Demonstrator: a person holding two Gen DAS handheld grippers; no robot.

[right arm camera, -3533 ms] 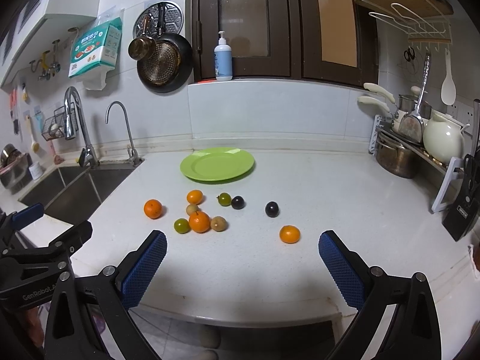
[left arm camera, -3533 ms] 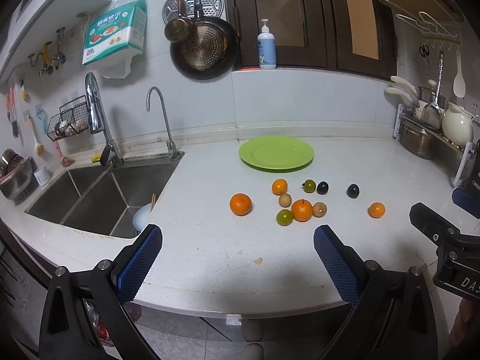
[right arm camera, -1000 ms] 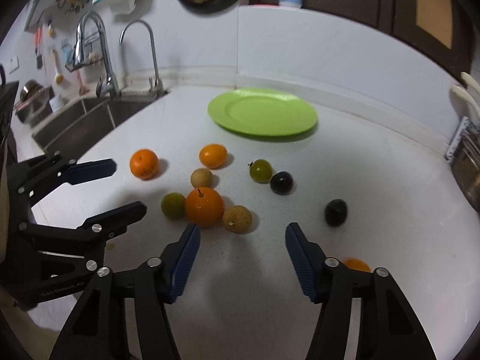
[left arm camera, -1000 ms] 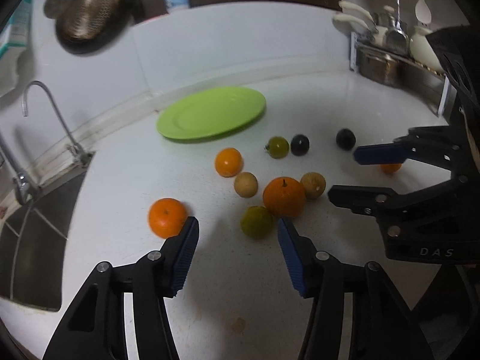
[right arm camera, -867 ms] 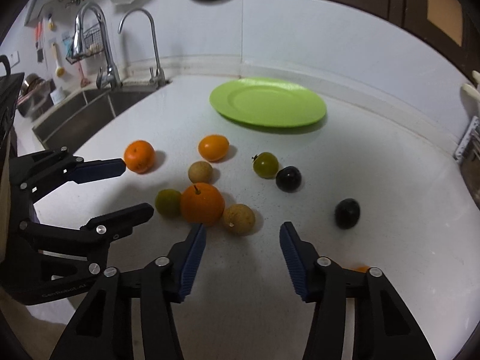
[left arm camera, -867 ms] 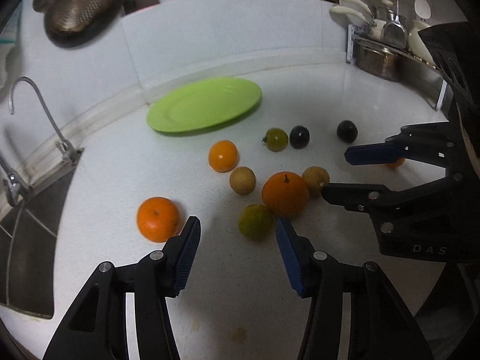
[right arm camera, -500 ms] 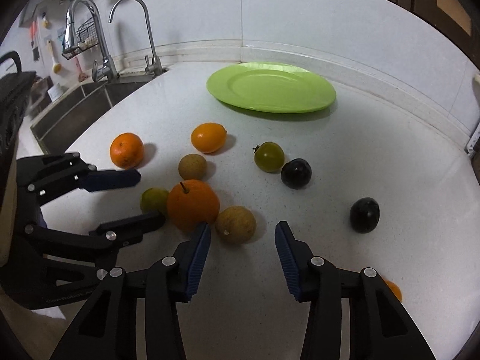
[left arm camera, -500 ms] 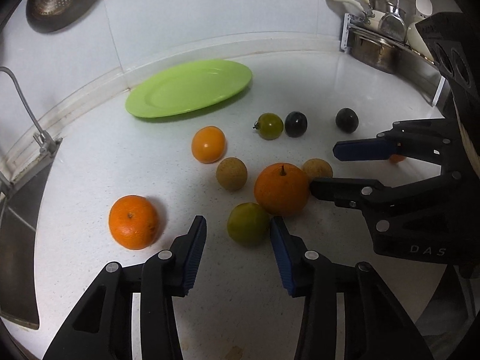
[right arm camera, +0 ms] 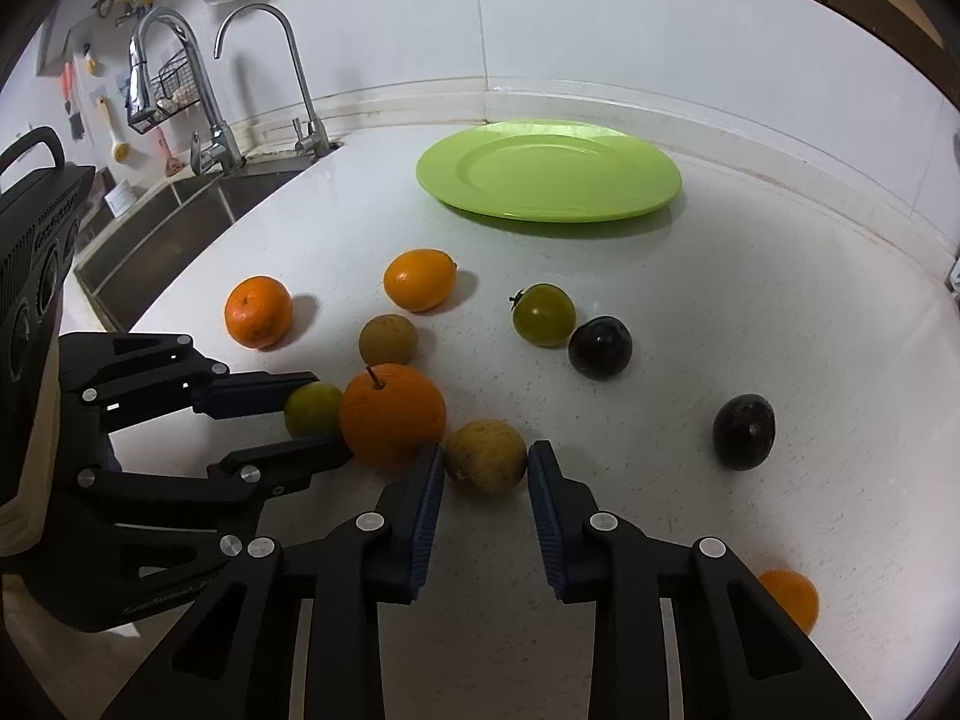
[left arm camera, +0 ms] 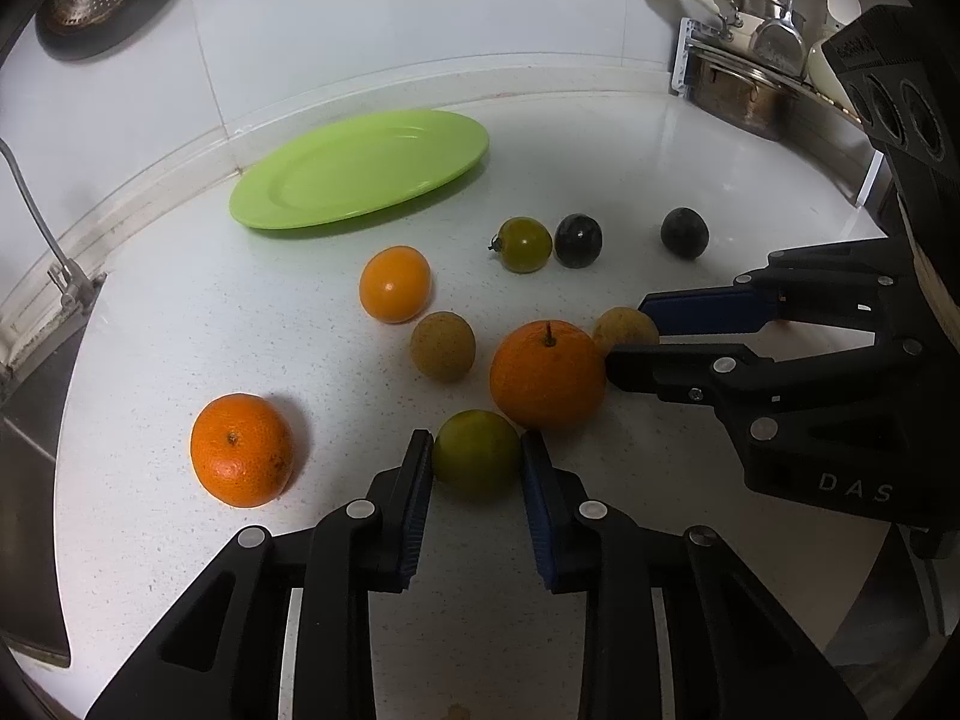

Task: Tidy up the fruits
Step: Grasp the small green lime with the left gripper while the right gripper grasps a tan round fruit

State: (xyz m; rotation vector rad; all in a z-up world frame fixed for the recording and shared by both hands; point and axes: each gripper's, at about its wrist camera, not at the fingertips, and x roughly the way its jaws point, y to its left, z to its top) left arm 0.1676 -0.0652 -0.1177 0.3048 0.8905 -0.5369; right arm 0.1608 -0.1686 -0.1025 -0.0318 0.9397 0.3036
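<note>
Orange fruit [right arm camera: 795,597] half hidden behind right claw [right arm camera: 485,468].

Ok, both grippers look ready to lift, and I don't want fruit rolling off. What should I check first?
1. Left gripper shut on the green fruit: ok.
2. Right gripper shut on the tan fruit: ok.
3. Big orange clear of both grips: not ok, it touches both fruits.
4. Green plate free of fruit: ok.
5. Grip firm enough to lift: cannot tell.
</note>
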